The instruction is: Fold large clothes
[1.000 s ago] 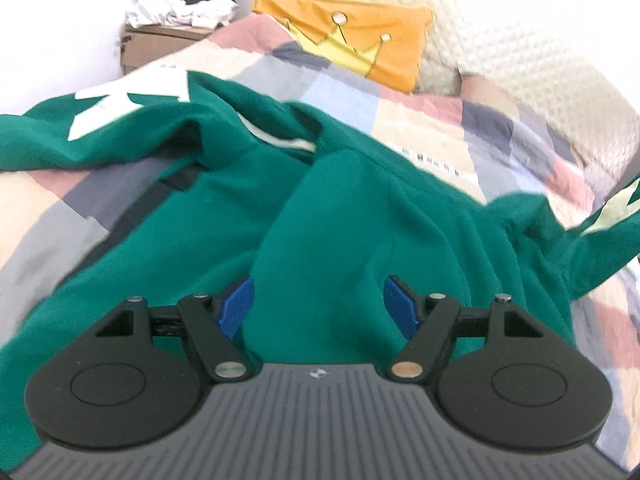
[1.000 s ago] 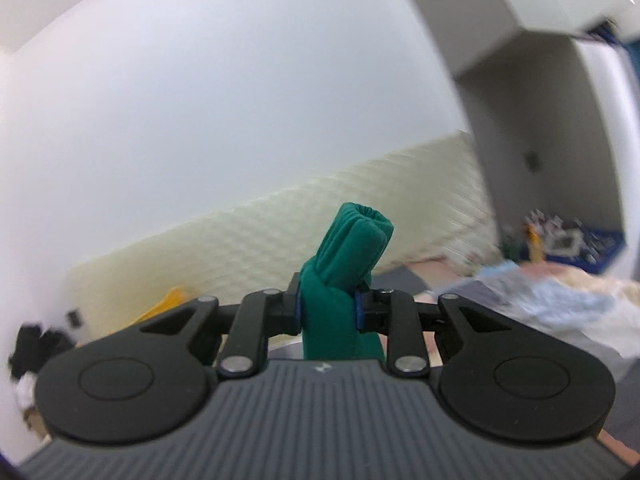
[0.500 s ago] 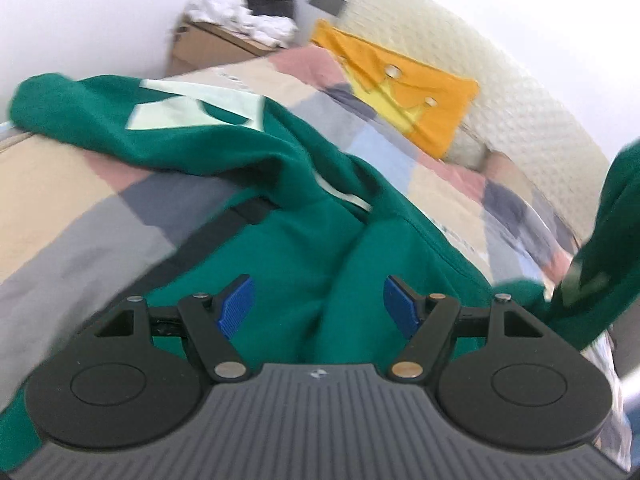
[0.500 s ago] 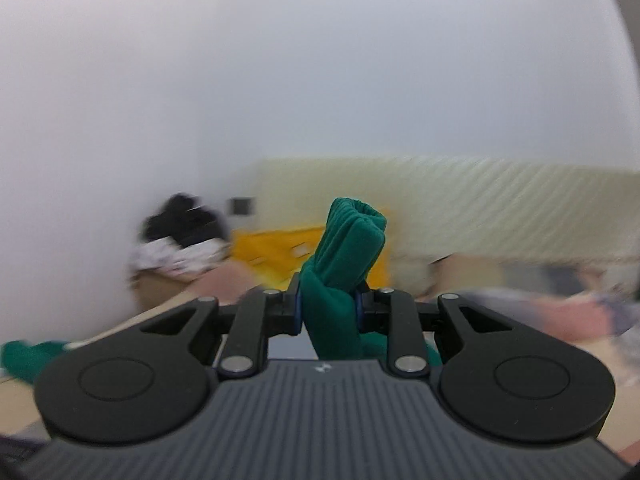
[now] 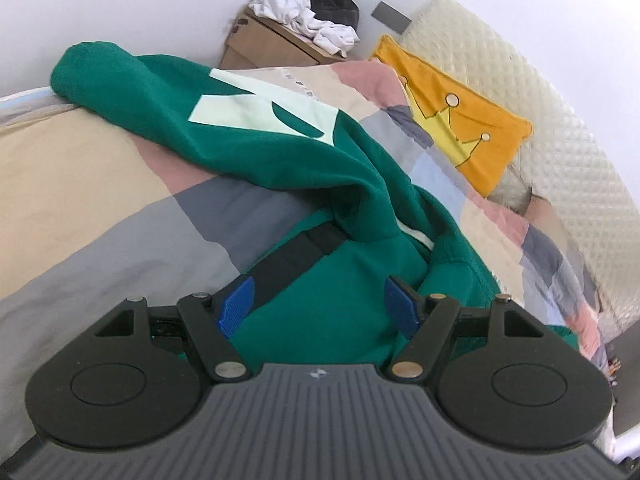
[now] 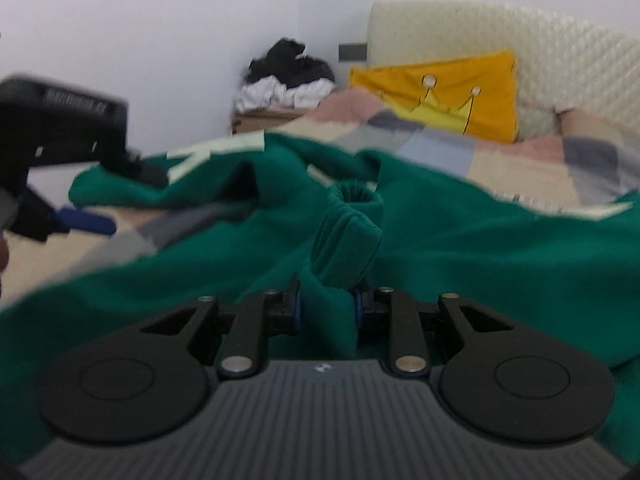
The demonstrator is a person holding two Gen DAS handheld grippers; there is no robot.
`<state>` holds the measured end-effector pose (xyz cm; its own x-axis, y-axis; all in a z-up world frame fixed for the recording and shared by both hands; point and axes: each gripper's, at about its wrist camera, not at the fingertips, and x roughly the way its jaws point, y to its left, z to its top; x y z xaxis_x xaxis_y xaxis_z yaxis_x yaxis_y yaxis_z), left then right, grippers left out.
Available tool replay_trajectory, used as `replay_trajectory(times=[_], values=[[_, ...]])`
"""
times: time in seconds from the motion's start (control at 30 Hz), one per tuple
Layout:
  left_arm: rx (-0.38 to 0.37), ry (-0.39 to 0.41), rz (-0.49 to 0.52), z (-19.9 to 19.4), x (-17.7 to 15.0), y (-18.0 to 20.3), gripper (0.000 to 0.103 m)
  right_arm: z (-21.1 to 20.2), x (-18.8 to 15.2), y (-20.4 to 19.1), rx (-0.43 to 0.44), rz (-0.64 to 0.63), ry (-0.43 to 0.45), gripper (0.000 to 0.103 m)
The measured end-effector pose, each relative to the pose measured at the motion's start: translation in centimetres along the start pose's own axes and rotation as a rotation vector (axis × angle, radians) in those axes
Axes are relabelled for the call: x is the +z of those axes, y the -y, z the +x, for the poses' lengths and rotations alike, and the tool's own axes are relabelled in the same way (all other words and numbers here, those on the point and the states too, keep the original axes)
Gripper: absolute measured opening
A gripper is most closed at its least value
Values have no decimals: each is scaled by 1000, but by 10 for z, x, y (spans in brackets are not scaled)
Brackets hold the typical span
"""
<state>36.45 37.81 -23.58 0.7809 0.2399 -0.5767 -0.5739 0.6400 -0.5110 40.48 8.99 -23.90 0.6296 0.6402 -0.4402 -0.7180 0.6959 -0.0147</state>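
Green fleece sweatshirt (image 5: 328, 312) looks soft, floppy; our right gripper (image 6: 327, 307) pinches its cuff (image 6: 352, 216), left gripper (image 5: 318, 304) spread wide.

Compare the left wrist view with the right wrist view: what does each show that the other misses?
Only the left wrist view shows the left gripper open from behind, over the green sweatshirt and a black strap. Only the right wrist view shows the right gripper shut on a bunched green cuff, with the left gripper off to its left side. Both show the sweatshirt spread on the patchwork bed cover, the yellow crown pillow and the pile of clothes on a box.
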Motion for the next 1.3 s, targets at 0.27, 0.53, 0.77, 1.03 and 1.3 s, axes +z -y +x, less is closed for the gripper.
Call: replay_trajectory(times=[0.27,0.53,0.77,1.03,1.3], values=[[-132,-6,-16,11,-5,14,76,-5,-5,7,84,70,-69,51],[-270,21,84,-14,-19,46,76,-58,-2,29,176,149,-122,60],[-335,-26,225,-21,-50,84,62,-89,-4,66,-26,198,-51,60],[-204,-106,383,4,-81,109,34,-73,-12,106,-132,278,-50,59],[-45,-186,416,37,-93,101,33,-44,-30,120,-129,335,-123,54]])
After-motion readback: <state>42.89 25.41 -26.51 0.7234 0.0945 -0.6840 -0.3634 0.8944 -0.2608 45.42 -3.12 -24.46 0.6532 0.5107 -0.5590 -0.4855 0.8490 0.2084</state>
